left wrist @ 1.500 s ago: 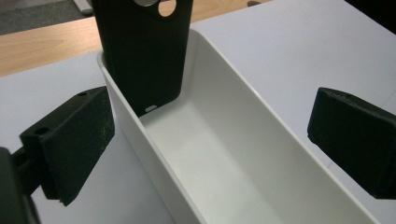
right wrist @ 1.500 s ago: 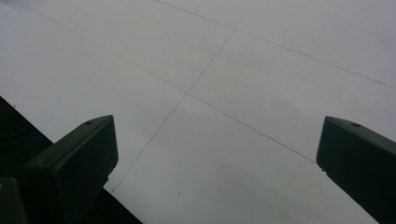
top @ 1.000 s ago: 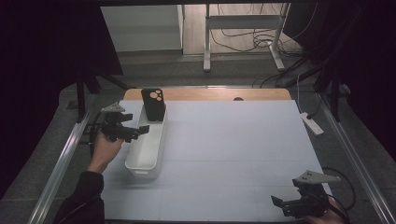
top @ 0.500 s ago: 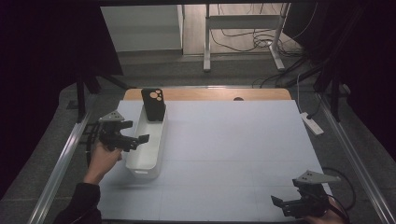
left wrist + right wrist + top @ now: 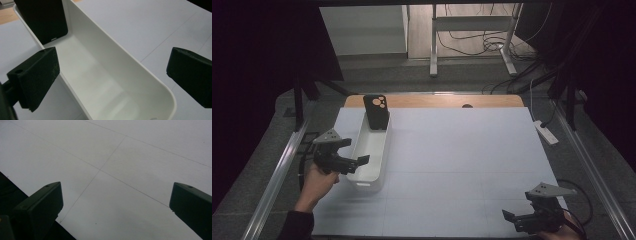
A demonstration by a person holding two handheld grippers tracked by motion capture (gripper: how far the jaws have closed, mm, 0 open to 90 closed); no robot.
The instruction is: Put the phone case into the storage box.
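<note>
Both tongs wide open, empty; left tongs (image 5: 357, 161) beside white bin (image 5: 373, 150) (long axis runs away from person).

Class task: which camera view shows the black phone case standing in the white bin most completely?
The high view: the phone case stands upright at the far end of the white bin, camera cut-outs visible. The left gripper view crops it to its lower part.

One white bin (image 5: 371, 150) counted on the desk (image 5: 462, 165), one black phone case (image 5: 376, 111) stood in its far end, two grippers seen, left gripper (image 5: 343, 159) and right gripper (image 5: 519, 220), one white power strip (image 5: 545, 132) counted beside the desk
</note>
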